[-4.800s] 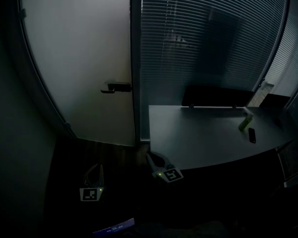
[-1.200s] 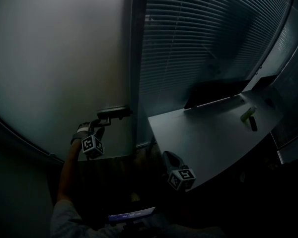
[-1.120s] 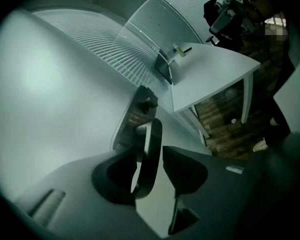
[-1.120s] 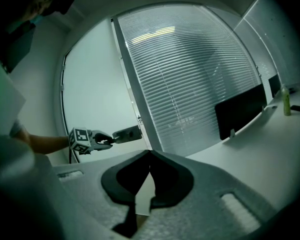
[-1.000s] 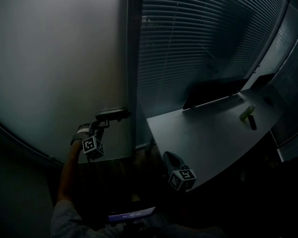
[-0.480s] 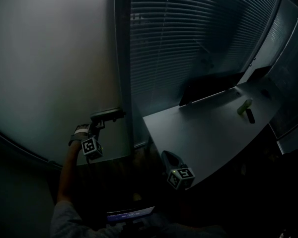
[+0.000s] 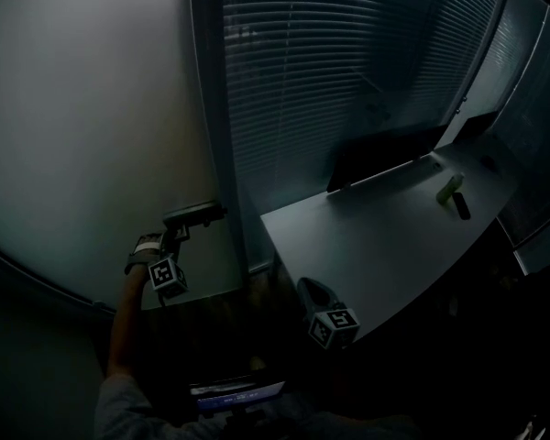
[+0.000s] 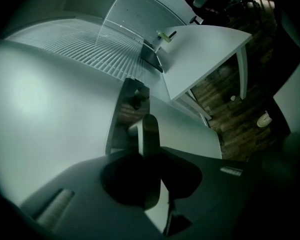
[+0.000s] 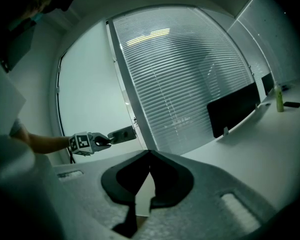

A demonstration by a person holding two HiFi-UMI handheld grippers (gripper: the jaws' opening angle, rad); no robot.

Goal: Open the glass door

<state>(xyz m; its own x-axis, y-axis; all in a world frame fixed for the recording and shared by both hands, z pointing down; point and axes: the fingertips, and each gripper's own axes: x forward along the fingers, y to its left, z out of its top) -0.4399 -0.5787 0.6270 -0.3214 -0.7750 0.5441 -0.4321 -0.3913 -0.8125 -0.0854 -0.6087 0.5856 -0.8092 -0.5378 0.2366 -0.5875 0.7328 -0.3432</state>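
Observation:
The frosted glass door [image 7: 92,108] fills the left of the head view, with its dark lever handle [image 7: 194,214] low at its right edge. My left gripper [image 7: 174,236] is at the handle's tip, held by a bare forearm. In the left gripper view the lever [image 8: 150,129] runs straight between the jaws; my left gripper [image 8: 149,156] has just been closing and now clamps it. The right gripper view shows the same grip from the side, the left gripper [image 9: 104,140] on the handle [image 9: 122,133]. My right gripper [image 7: 309,291] hangs low beside the desk, shut and empty [image 9: 149,153].
A dark door post [image 7: 211,126] separates the door from a glass wall with blinds [image 7: 348,71]. A white desk [image 7: 367,246] stands to the right, bearing a dark screen panel [image 7: 380,159], a green bottle [image 7: 450,189] and a small black object [image 7: 462,207]. The floor is dark wood.
Seconds ago both grippers hung low; the left has risen to the handle. Over the last second its fingers drew in on the lever while the head view swung, shifting door and desk left.

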